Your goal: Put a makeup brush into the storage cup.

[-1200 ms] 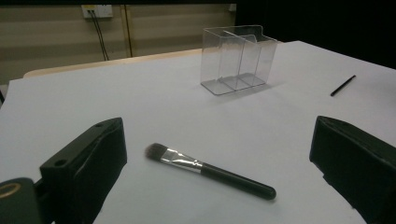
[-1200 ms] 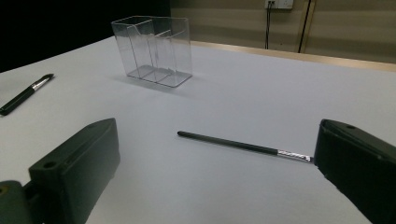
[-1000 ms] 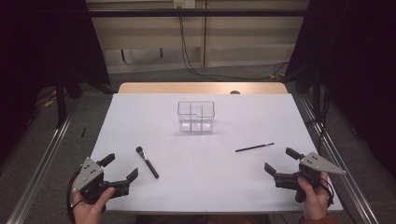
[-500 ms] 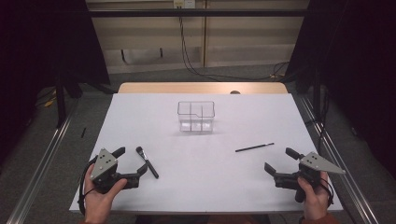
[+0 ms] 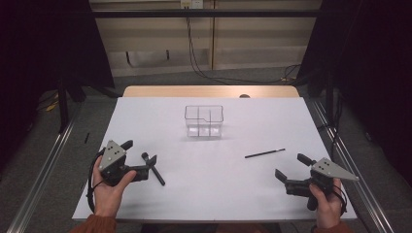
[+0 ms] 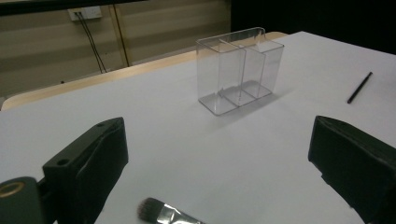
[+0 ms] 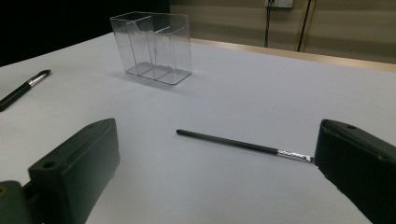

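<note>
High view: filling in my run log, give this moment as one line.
left hand-held gripper: open, straddling black makeup brush | right hand-held gripper: open, idle | clear plastic divided organizer: empty

No readable text, label, brand, number or sign anywhere. Plain and unmarked: the white worktop point(image 5: 243, 189), the clear plastic organizer point(image 5: 204, 121), the makeup brush point(image 5: 153, 168) near left, the thin black pencil point(image 5: 265, 153) near right. Wall socket point(image 5: 190, 4) at the far edge too small and blurred to read.

Open tabletop point(image 5: 233, 184) btwn both grippers; only clear organizer point(image 5: 204, 121) stands mid-table, thin pencil point(image 5: 265, 153) lies flat nearby.
</note>
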`<move>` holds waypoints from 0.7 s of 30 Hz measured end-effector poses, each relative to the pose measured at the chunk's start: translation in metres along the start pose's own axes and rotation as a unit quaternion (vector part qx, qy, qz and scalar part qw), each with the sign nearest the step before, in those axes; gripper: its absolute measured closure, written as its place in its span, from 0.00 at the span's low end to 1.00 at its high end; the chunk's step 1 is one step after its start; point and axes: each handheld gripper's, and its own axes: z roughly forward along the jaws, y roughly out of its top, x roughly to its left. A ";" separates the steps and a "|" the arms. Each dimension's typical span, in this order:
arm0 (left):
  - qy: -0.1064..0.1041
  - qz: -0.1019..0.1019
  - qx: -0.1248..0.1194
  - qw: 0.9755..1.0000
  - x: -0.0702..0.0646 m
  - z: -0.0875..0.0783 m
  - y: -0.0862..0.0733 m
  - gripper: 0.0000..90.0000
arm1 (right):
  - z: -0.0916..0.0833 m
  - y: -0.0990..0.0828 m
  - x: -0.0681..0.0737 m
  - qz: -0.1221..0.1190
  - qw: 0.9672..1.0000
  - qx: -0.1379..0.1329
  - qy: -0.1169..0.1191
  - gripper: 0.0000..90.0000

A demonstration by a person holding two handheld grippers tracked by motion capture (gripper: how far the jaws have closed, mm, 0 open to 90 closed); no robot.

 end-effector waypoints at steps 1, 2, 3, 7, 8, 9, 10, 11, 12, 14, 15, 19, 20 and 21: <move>0.006 0.001 -0.003 1.000 0.002 0.003 0.003 0.05 | 0.000 0.000 0.000 0.000 1.000 0.000 0.001 0.00; 0.006 0.001 -0.003 1.000 0.002 0.003 0.003 0.05 | 0.000 0.000 0.000 0.000 1.000 0.000 0.001 0.00; 0.012 0.000 0.000 1.000 0.004 0.005 0.005 0.05 | 0.000 0.000 0.000 0.001 1.000 -0.001 0.001 0.00; 0.015 0.000 0.006 1.000 0.010 0.011 0.005 0.05 | -0.001 0.000 0.000 0.001 1.000 -0.001 0.001 0.00; 0.017 -0.002 0.007 1.000 0.011 0.012 0.005 0.05 | -0.001 0.000 0.000 0.000 1.000 -0.001 0.001 0.00; 0.020 -0.006 0.009 1.000 0.012 0.014 0.005 0.05 | -0.001 0.000 0.000 0.000 1.000 0.000 0.002 0.00; 0.021 -0.008 0.010 1.000 0.013 0.014 0.004 0.05 | -0.001 0.000 0.000 0.000 1.000 0.000 0.002 0.00; 0.020 -0.008 0.009 1.000 0.015 0.016 0.004 0.05 | -0.001 0.000 0.000 0.000 1.000 0.000 0.002 0.00; 0.020 -0.007 0.007 1.000 0.016 0.016 0.004 0.05 | -0.001 0.000 0.000 0.000 1.000 0.000 0.001 0.00; 0.019 -0.006 0.009 1.000 0.018 0.019 0.004 0.05 | -0.001 0.000 0.001 0.000 1.000 0.000 0.002 0.00; 0.018 -0.007 0.012 1.000 0.020 0.020 0.004 0.05 | -0.001 0.000 0.000 -0.001 1.000 0.001 0.003 0.00; 0.023 -0.018 0.021 0.999 0.025 0.028 0.003 0.05 | -0.001 0.000 0.001 0.002 1.000 0.001 0.003 0.00; 0.026 -0.014 0.022 0.999 0.026 0.029 0.003 0.05 | 0.000 0.000 0.000 0.002 1.000 0.000 0.003 0.00; 0.028 -0.015 0.021 0.999 0.027 0.030 0.004 0.05 | 0.000 0.000 0.000 0.001 1.000 0.001 0.003 0.00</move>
